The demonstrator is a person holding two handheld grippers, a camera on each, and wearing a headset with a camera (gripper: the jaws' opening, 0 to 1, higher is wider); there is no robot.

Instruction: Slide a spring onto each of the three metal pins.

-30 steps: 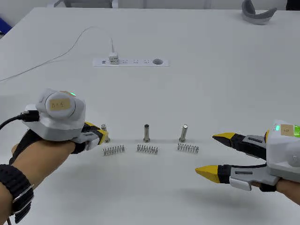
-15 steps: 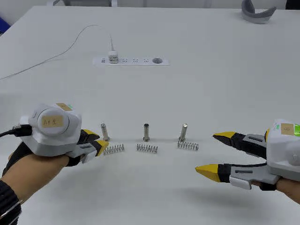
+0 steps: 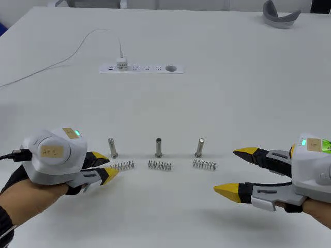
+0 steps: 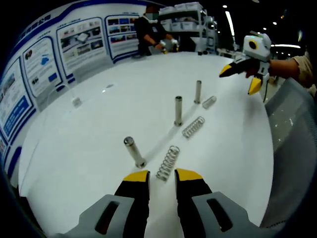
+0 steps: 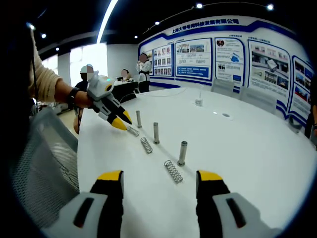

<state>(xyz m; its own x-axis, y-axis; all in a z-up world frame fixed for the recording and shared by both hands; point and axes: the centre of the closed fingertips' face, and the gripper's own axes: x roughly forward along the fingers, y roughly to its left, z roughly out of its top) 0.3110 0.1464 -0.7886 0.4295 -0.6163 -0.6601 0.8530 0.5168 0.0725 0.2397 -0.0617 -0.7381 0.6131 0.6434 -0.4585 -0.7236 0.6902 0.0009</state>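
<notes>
- Springs are the concern: the left spring lies flat on the desk straight ahead of the left tongs. Its near end is just beyond the tips, and its long axis runs away from them, nearly in line with the jaws.
- These tongs are narrowly parted and hold nothing.
- The left pin stands just beside that spring, ahead and to the left of the tips, and it is bare.
- The right tongs gape wide and are empty. The right spring lies ahead of them but apart, with the right pin just beyond it.
- The left tongs are much nearer their spring, so a grasp there looks likeliest.
- The head view gives the whole row: the middle spring and middle pin sit between the tongs, and each spring lies crosswise before its own pin. The left gripper view adds how the spring's axis lines up with the jaws.
</notes>
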